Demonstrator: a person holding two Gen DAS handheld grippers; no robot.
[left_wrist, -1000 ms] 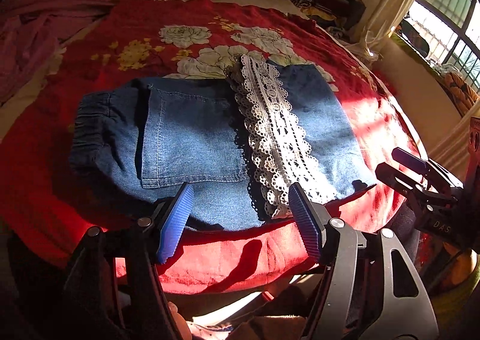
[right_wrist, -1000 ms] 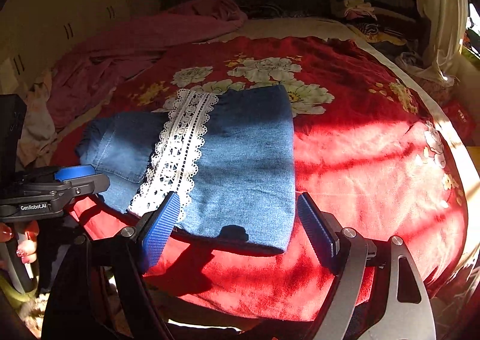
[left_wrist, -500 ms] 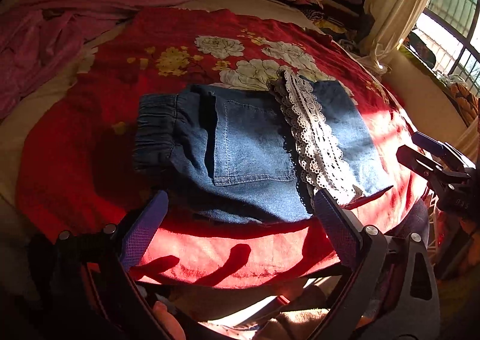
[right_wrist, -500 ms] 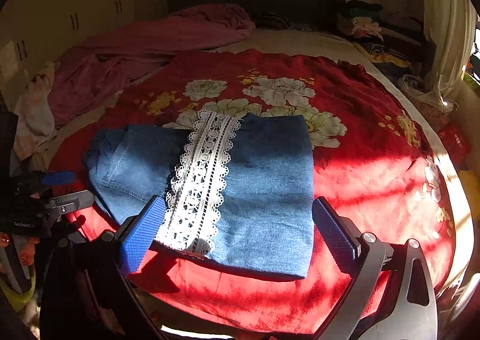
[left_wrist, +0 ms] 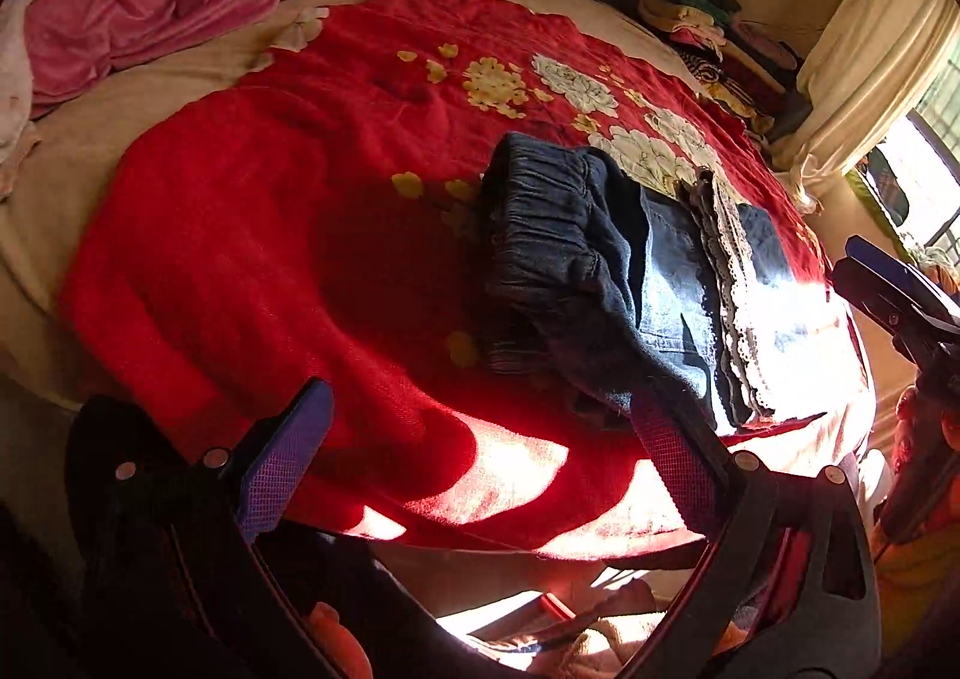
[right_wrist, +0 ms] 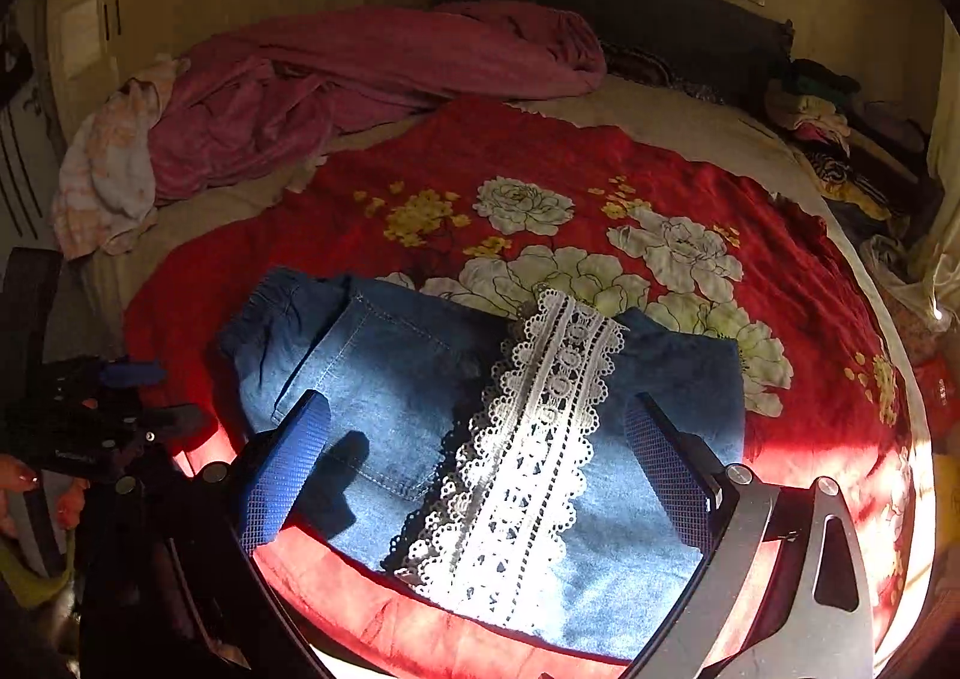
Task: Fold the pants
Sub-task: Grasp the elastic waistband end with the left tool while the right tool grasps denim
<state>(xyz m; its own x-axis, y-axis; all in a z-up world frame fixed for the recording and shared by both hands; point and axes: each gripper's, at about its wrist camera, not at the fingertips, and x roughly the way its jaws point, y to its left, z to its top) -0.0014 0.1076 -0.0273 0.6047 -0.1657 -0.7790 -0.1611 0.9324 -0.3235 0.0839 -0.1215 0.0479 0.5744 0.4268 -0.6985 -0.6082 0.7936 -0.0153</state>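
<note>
Folded blue denim pants (right_wrist: 390, 379) with a white lace band (right_wrist: 528, 463) lie on the red flowered blanket (right_wrist: 798, 289) near the bed's front edge. In the left wrist view the pants (left_wrist: 576, 259) show from their elastic waistband end, right of centre. My left gripper (left_wrist: 480, 457) stands wide open over bare blanket, left of the pants, with its right finger near the pants' near corner. My right gripper (right_wrist: 474, 457) hangs wide open above the lace band, and nothing is between its fingers. Each gripper shows at the edge of the other's view.
A crumpled pink blanket (right_wrist: 360, 85) lies at the back left of the bed. Piles of clothes (right_wrist: 840, 139) sit at the back right. A curtain (left_wrist: 870, 55) and a window are on the right. A hand (right_wrist: 24, 487) holds the left gripper's handle.
Both grippers have opened wider and let go of the pants. The left one slid left toward the waistband end. The right one rose and drew back over the lace band.
</note>
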